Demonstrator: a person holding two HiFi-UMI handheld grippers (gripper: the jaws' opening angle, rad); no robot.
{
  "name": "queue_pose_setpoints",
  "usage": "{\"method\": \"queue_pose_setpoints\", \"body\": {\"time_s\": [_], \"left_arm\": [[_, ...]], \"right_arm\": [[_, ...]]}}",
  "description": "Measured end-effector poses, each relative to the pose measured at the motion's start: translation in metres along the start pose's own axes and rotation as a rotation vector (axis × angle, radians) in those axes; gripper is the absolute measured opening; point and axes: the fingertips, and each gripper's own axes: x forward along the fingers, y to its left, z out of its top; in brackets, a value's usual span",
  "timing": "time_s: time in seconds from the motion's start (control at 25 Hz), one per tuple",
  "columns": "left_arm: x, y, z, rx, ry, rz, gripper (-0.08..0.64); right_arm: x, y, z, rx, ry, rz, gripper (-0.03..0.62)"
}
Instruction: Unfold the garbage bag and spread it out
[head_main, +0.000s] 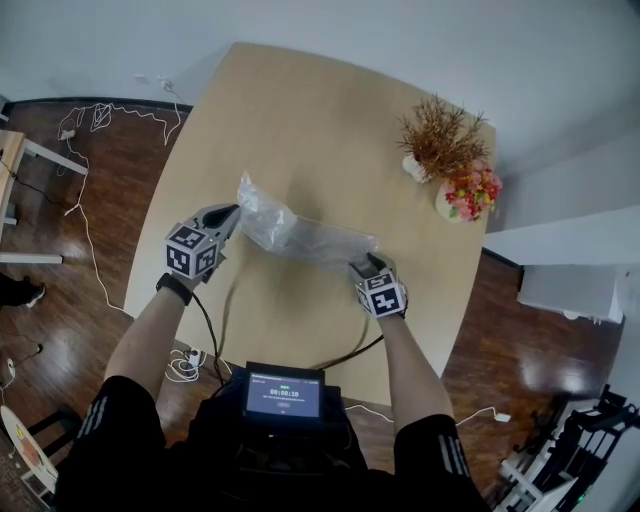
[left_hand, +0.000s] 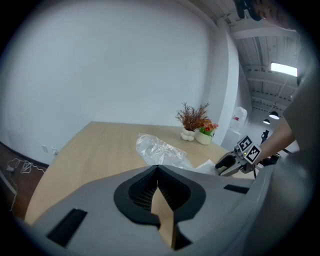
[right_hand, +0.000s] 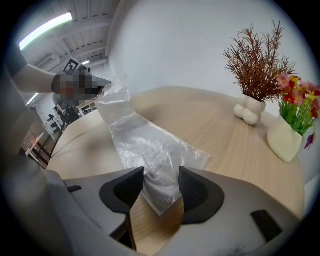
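Garbage bag (head_main: 300, 232): clear film, partly spread on table (head_main: 300, 110), stretched between both grippers. Left end is raised off the table, pinched in the closed jaws of left gripper (head_main: 232, 212). Right end lies flat between the parted jaws of right gripper (right_hand: 161, 182), pads not pressing it.

Looking along left gripper (left_hand: 158, 168), jaws pressed together tip to tip, aimed across table (left_hand: 85, 155). Clear crumpled bag (left_hand: 161, 150) bunched right behind the tips; can't see the actual pinch from here. Trails right into a flatter stretch on the table, toward right gripper (left_hand: 220, 166) with marker cube on top and arm (left_hand: 280, 137) at right edge. Far right on table: dry plant (left_hand: 193, 119) in white vase, flowers (left_hand: 205, 134) just beside it. White wall beyond. Cable (left_hand: 19, 167) on floor, near left.
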Motion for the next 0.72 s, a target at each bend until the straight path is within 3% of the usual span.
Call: {"method": "queue_pose_setpoints", "body": {"time_s": [0.32,0.72], "left_arm": [[-0.017,0.059,-0.045,0.006,0.108,0.096,0.002],[-0.024,0.109,-0.078,-0.045,0.171,0.19,0.003]], "right_arm": [[0.0,0.0,0.0,0.005,0.008,-0.014,0.229],[0.002,-0.003,-0.003,-0.008,0.02,-0.019,0.23]]}}
